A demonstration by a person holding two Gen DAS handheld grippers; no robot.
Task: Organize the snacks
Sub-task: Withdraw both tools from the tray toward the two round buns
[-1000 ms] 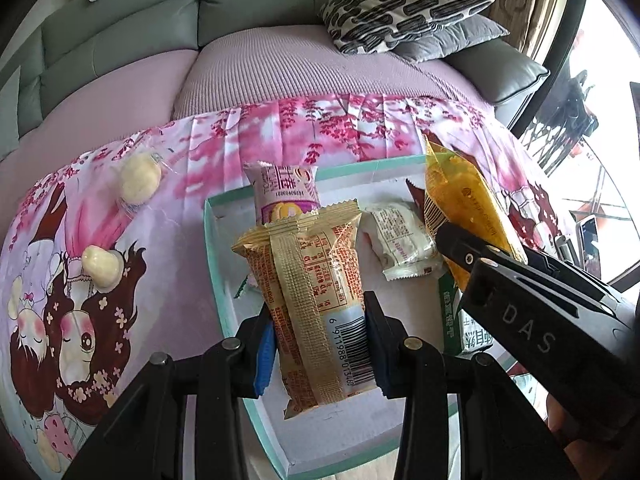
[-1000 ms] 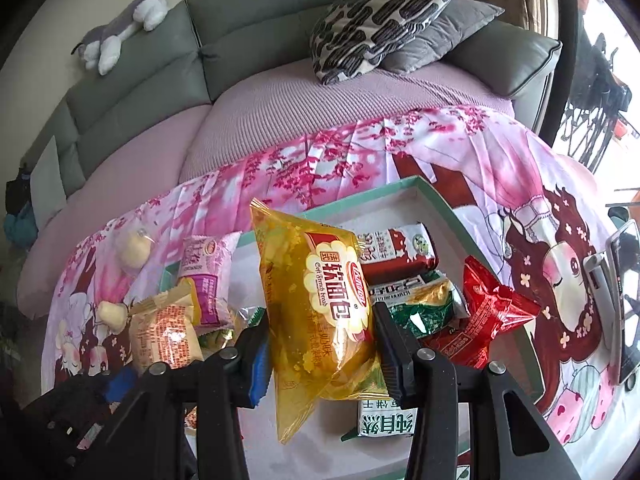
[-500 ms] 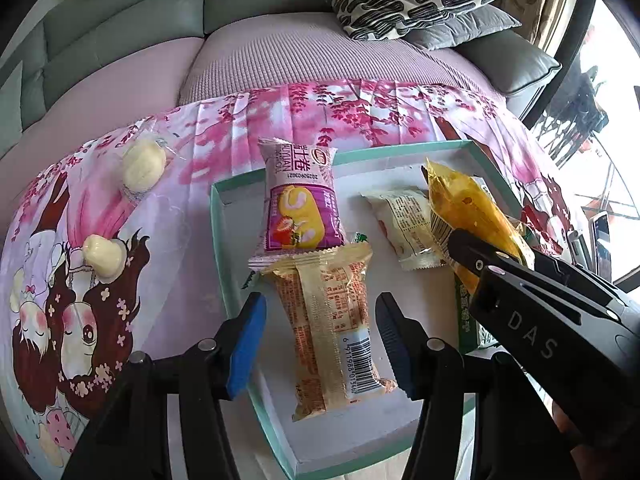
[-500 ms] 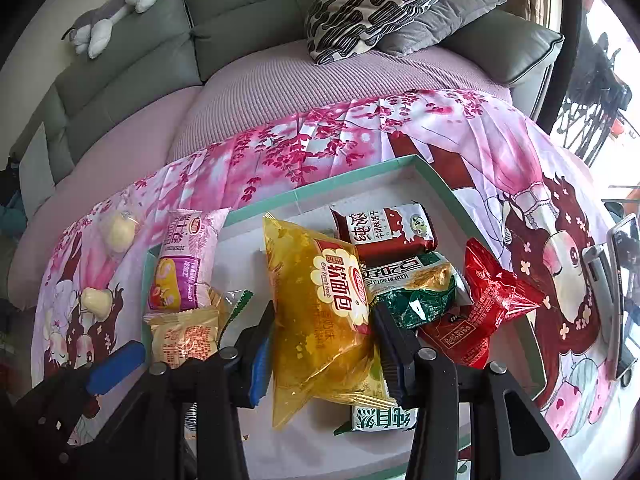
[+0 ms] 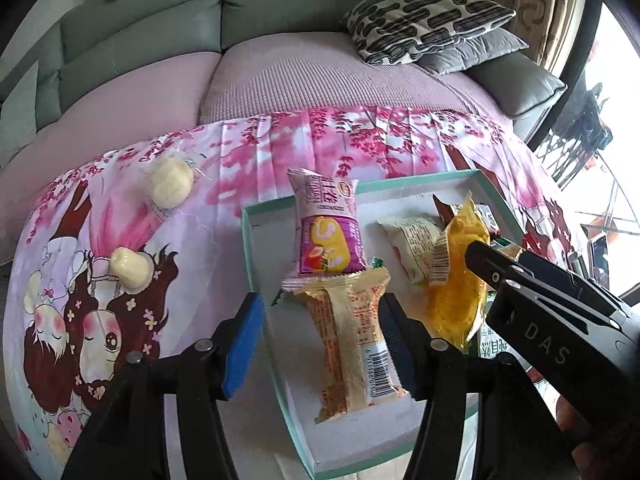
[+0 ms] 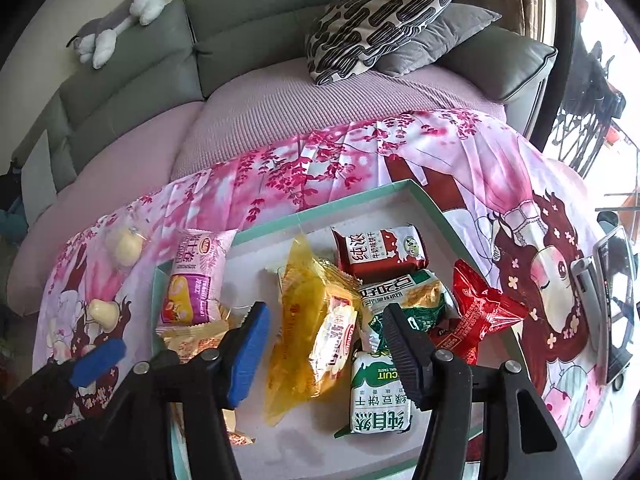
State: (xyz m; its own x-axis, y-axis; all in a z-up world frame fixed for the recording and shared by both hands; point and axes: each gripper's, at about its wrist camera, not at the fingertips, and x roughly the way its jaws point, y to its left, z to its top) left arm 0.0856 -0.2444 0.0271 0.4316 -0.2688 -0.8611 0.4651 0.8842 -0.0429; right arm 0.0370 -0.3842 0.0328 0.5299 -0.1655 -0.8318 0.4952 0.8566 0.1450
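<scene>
- Left wrist view: the long beige crinkled snack packet (image 5: 352,340) is seen lying in the teal-rimmed white tray (image 5: 256,264), long axis along the fingers; the left gripper (image 5: 320,336), just opened, is released around it.
- The yellow plastic bread bag (image 6: 308,328) lies dropped between the right gripper (image 6: 324,344) jaws, likewise just parted; two wrapped pale buns (image 5: 168,184) remain on the cloth, nearer the left gripper.

Left gripper (image 5: 320,332): jaws just opening, angled downward, gripping nothing.
Right gripper (image 6: 326,338): jaws just opening too, clear of contact.
</scene>
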